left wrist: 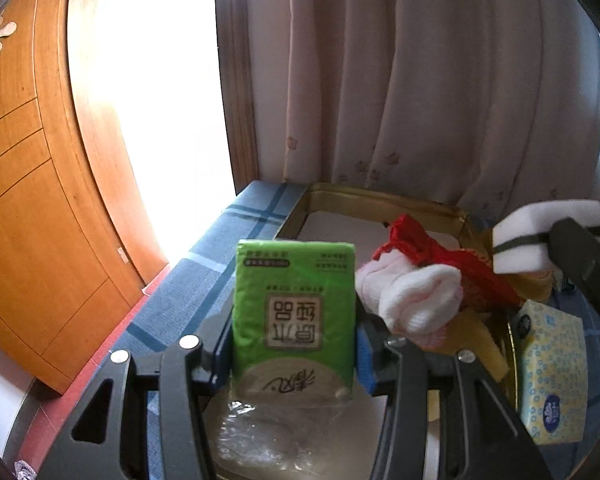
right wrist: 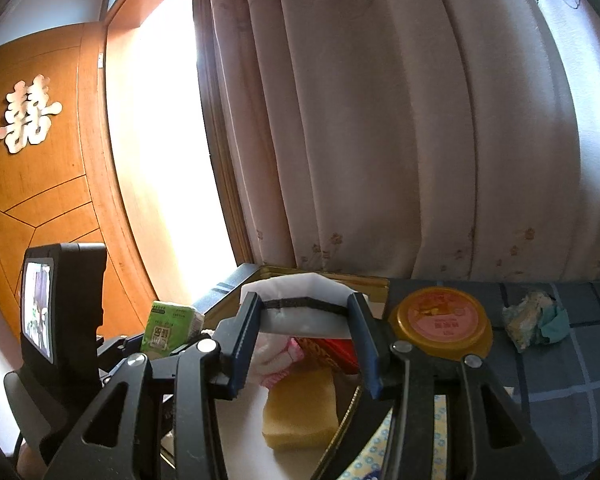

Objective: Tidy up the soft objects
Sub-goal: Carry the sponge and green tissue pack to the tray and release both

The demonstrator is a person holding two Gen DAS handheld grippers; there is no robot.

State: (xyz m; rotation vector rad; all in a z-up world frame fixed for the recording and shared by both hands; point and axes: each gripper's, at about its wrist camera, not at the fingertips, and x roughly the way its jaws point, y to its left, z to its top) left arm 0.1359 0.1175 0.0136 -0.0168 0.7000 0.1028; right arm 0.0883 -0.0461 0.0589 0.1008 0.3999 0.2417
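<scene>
My left gripper [left wrist: 294, 344] is shut on a green tissue pack [left wrist: 295, 312], held upright above the near end of a gold-rimmed tray [left wrist: 384, 199]. The pack also shows in the right wrist view [right wrist: 170, 328]. My right gripper [right wrist: 306, 334] is shut on a white sponge [right wrist: 300, 300] with a dark band, held above the same tray; the sponge also shows in the left wrist view [left wrist: 540, 236]. In the tray lie a pink-white cloth [left wrist: 412, 300], a red cloth [left wrist: 424, 248] and a yellow sponge [right wrist: 300, 412].
The tray sits on a blue checked cover [left wrist: 204, 284]. A yellow-blue tissue pack [left wrist: 552, 372] lies at the tray's right. A gold round tin [right wrist: 444, 320] and a crumpled wad [right wrist: 534, 320] lie further right. Curtains [right wrist: 380, 140] hang behind; a wooden door [right wrist: 40, 168] stands left.
</scene>
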